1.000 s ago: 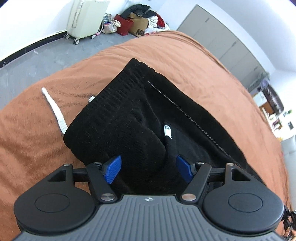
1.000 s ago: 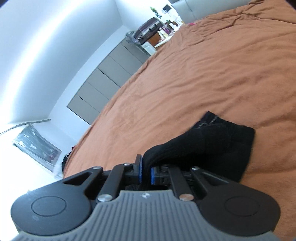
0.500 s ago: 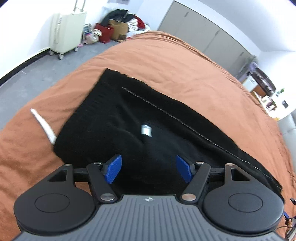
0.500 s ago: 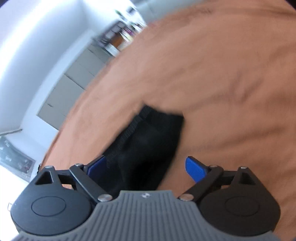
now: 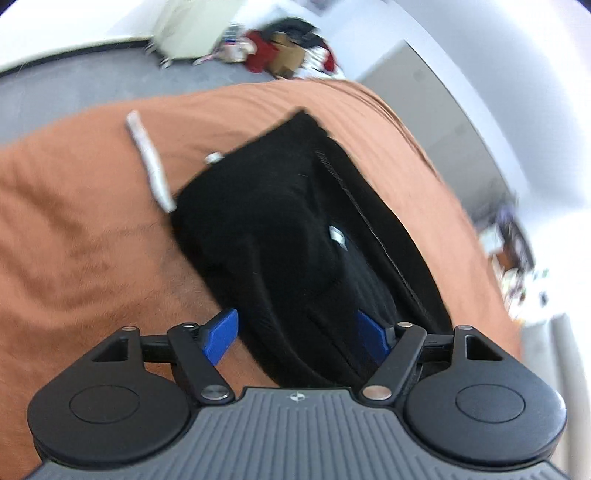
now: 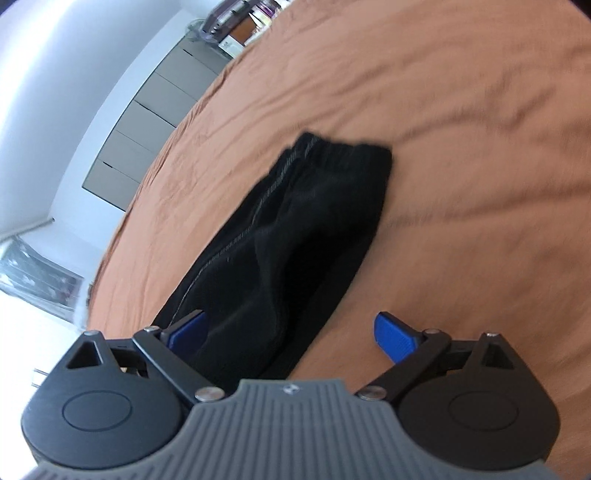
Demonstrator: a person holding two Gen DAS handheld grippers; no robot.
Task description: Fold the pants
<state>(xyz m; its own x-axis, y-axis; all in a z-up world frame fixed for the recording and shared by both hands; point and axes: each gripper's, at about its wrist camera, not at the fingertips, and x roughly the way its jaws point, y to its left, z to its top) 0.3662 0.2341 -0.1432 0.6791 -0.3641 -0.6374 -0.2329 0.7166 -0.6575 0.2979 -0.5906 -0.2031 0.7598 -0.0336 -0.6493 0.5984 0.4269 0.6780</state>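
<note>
Black pants (image 5: pixel 280 229) lie on an orange-brown bedspread (image 5: pixel 74 240), waistband end away from me, with a white drawstring (image 5: pixel 147 162) trailing off to the left and a small white label (image 5: pixel 337 233) on top. My left gripper (image 5: pixel 297 336) hovers over the near part with its jaws opening; fabric lies between them, but the pads do not press it. In the right wrist view the pants (image 6: pixel 295 229) stretch away to an elastic cuff (image 6: pixel 340 155). My right gripper (image 6: pixel 291 334) is opening wide just above the fabric and holds nothing.
Beyond the bed's far edge are grey floor (image 5: pixel 92 85), a cream suitcase (image 5: pixel 184 29) and a heap of clothes with a cardboard box (image 5: pixel 291 55). Grey cabinets (image 6: pixel 147 122) line the wall. Bare bedspread (image 6: pixel 461 147) spreads right of the pants.
My right gripper let go of the bunched black fabric and opened wide; that end now lies on the bed. The fabric bunched between the left pads has dropped flat, and those jaws stand wider.
</note>
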